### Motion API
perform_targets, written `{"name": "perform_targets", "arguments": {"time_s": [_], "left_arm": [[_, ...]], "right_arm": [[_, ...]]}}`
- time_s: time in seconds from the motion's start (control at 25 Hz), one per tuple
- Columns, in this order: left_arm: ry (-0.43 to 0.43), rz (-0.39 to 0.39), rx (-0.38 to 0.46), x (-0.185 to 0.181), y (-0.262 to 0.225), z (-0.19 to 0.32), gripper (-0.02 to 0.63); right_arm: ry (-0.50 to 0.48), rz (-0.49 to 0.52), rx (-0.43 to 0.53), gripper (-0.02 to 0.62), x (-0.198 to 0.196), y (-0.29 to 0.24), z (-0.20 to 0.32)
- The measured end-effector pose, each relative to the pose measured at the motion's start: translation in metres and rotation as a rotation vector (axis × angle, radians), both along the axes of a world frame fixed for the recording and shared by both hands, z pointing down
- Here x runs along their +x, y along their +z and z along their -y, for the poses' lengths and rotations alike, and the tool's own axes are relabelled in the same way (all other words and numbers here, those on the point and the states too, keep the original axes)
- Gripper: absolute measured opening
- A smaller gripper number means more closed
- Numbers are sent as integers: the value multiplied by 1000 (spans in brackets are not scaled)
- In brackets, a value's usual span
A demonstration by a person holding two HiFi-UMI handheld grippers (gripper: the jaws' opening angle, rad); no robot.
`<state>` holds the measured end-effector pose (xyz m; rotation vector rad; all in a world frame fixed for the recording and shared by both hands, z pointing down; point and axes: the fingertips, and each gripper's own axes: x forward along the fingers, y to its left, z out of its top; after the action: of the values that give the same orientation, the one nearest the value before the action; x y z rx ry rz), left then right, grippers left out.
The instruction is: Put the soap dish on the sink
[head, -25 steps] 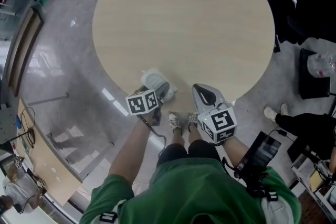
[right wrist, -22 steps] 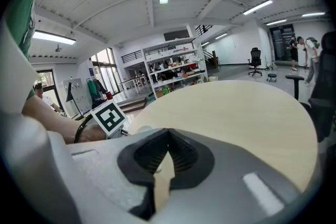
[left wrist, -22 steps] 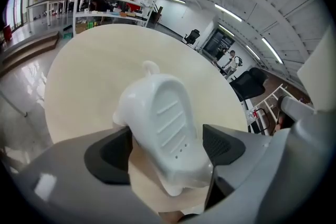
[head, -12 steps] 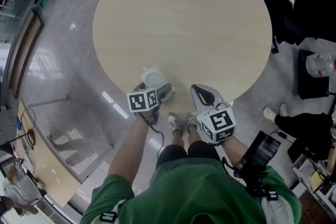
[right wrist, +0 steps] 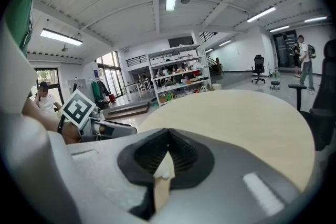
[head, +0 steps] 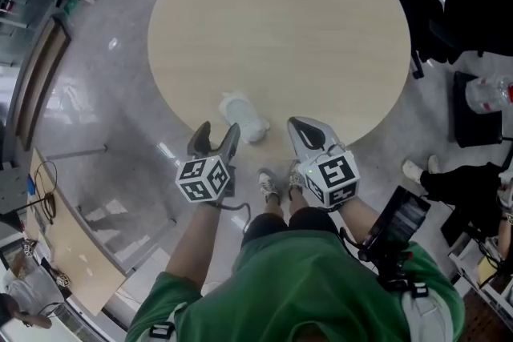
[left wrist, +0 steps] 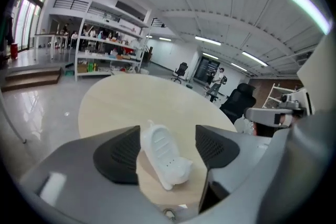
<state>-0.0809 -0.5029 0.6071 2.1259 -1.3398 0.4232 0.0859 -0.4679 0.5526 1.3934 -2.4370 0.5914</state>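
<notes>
Soap dish: the white soap dish [head: 243, 118] lies flat on the round, light wood worktop [head: 280, 28], close to the worktop's near edge and left of its centre line. It rests free on the surface, and no gripper touches it.

Left gripper: the left gripper [head: 215, 138] is held just off the near edge of the worktop, above floor level, pointing toward the worktop and angled downward. Its jaws stand moderately apart and have just been closing from a wider setting. In the left gripper view the dish shows in the gap between the two dark ribbed pads [left wrist: 122, 153], but the head view places it on the worktop beyond the jaw tips. Nothing is clamped.

Right gripper: the right gripper [head: 309, 134] is held at the near edge of the worktop, to the right of the dish and apart from it. Its jaws are closed against each other at the tips and hold nothing.

Surroundings: a black office chair [head: 433, 8] stands at the far right side of the worktop. The person wears a green shirt [head: 304, 292].
</notes>
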Motion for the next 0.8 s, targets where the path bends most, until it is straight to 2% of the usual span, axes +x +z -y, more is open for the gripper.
{"name": "perform_targets", "arguments": {"time_s": [0.12, 0.24, 0.32, 0.8], "left_arm": [[4, -6, 134, 1, -40, -14, 189], [-1, -30, 239, -6, -77, -31, 62], [-1, -50, 283, -11, -97, -43, 12], [51, -139, 453, -17, -177, -107, 8]], "right_arm": [[-7, -3, 27, 2, -7, -14, -9], [-9, -6, 61, 2, -18, -33, -22], [-8, -7, 85, 2, -26, -48, -31], [-14, -11, 258, 2, -49, -122, -85]]}}
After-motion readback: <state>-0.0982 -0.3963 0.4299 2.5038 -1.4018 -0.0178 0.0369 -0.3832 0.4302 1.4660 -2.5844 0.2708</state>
